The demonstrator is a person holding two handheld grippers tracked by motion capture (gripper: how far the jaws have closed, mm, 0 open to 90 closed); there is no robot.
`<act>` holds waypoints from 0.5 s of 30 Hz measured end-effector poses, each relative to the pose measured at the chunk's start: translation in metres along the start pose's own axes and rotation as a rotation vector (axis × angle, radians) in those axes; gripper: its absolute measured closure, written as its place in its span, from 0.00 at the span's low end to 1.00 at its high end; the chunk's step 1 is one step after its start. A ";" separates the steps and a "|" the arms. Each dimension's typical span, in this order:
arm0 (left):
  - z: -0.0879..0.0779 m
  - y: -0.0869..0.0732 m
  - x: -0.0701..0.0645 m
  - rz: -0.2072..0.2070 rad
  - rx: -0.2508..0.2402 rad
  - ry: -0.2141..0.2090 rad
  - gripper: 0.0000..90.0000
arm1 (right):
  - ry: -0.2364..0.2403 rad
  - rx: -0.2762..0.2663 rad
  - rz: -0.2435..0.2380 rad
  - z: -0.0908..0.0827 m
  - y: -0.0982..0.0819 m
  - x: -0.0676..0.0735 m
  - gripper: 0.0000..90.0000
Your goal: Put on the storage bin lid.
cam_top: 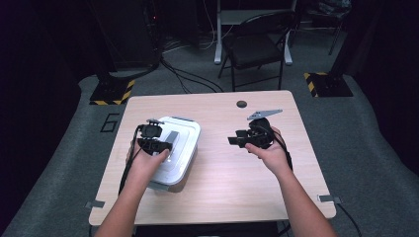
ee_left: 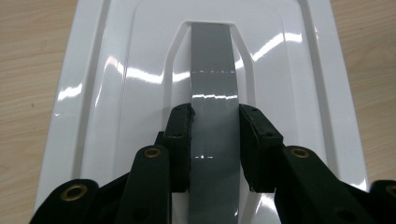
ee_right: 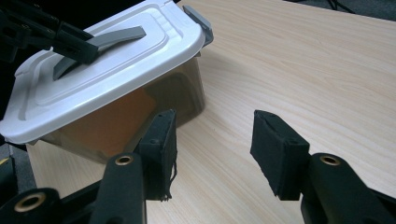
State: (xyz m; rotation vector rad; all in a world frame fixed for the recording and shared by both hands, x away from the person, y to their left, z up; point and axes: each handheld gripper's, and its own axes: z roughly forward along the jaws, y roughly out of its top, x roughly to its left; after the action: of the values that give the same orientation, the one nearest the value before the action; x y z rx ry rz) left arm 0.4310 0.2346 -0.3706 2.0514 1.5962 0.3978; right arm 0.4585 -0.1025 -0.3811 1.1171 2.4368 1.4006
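on the desk [cam_top: 237, 163] stands one white-lidded box [cam_top: 180, 148]; the left gripper [ee_left: 215, 140] pinches its one grey handle [ee_left: 212, 79], while the right gripper [ee_right: 212, 149] hangs spread beside it, holding nothing.

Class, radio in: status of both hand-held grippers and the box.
Left hand-held gripper clamped on grey handle. Right hand-held gripper open, empty. Box lid on. Nothing obstructing.
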 end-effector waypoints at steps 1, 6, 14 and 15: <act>0.000 0.000 0.000 0.001 -0.001 0.000 0.74 | 0.000 0.003 0.003 0.000 0.000 0.000 0.55; 0.002 0.002 0.003 0.004 0.002 -0.016 0.74 | 0.002 0.001 -0.002 0.001 0.000 0.001 0.55; 0.003 0.004 0.002 0.042 0.018 -0.002 0.74 | 0.002 0.001 -0.002 0.002 0.000 0.000 0.55; 0.003 0.004 0.002 0.045 0.020 -0.006 0.74 | 0.001 0.000 -0.001 0.002 0.000 0.000 0.55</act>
State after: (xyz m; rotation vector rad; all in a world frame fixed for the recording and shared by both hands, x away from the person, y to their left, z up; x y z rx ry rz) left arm 0.4361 0.2353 -0.3708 2.1046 1.5595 0.3931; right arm 0.4589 -0.1014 -0.3821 1.1148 2.4380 1.4013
